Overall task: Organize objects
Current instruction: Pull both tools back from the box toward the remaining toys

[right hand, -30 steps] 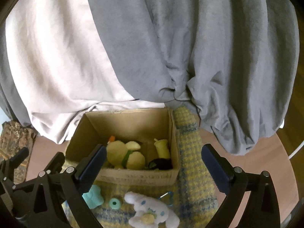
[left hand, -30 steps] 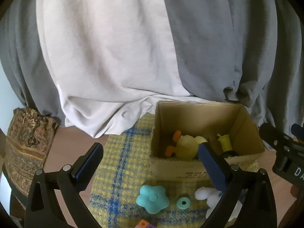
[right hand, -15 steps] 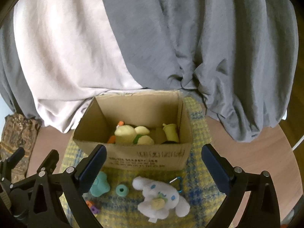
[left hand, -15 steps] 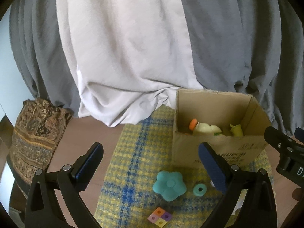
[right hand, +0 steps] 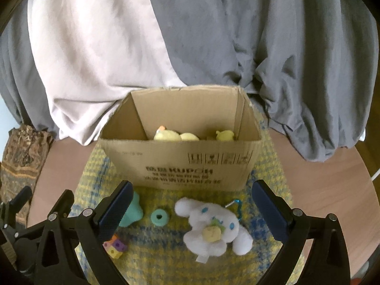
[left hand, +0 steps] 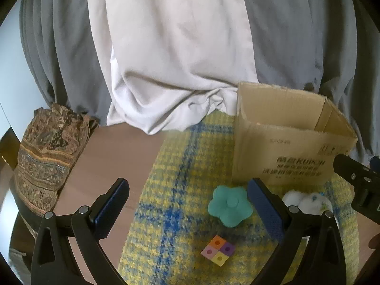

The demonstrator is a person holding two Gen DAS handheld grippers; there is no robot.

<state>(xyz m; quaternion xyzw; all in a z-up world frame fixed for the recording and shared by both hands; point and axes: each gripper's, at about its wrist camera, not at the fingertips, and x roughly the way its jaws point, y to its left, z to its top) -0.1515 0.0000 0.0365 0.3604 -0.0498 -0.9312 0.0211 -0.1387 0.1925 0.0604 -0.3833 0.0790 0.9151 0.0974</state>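
The cardboard box [right hand: 180, 163] stands upright and open-topped on the yellow-and-blue woven mat [right hand: 166, 261], toward the mat's far edge, with its printed wall facing you. Inside it, yellow soft toys [right hand: 175, 135] show above the near wall, against the box's back.

In front of the box, on the mat, lie the loose pieces. The white plush dog [right hand: 213, 225] lies just before the box's right half, a blue clip [right hand: 237, 204] at its far side. To the left of the plush sits the teal ring [right hand: 160, 217], apart from it. Further left, the teal flower piece [left hand: 230, 207] rests near the box's front left corner; in the right wrist view it is partly hidden behind a finger. The four-colour block [left hand: 218, 253] lies nearer to you than the flower piece, well clear of the box.

Your left gripper [left hand: 187, 210] hovers before the box's left corner, jaws spread wide and holding nothing. Your right gripper [right hand: 192, 210] faces the box squarely, jaws likewise wide apart and empty, with the plush between the fingers in view.

The mat lies on a brown bench [right hand: 320, 190]. Behind the box hang a white cloth [left hand: 171, 59] and grey drapes [right hand: 273, 35]. Left of the box, at the bench edge, sits a folded patterned fabric [left hand: 47, 149].
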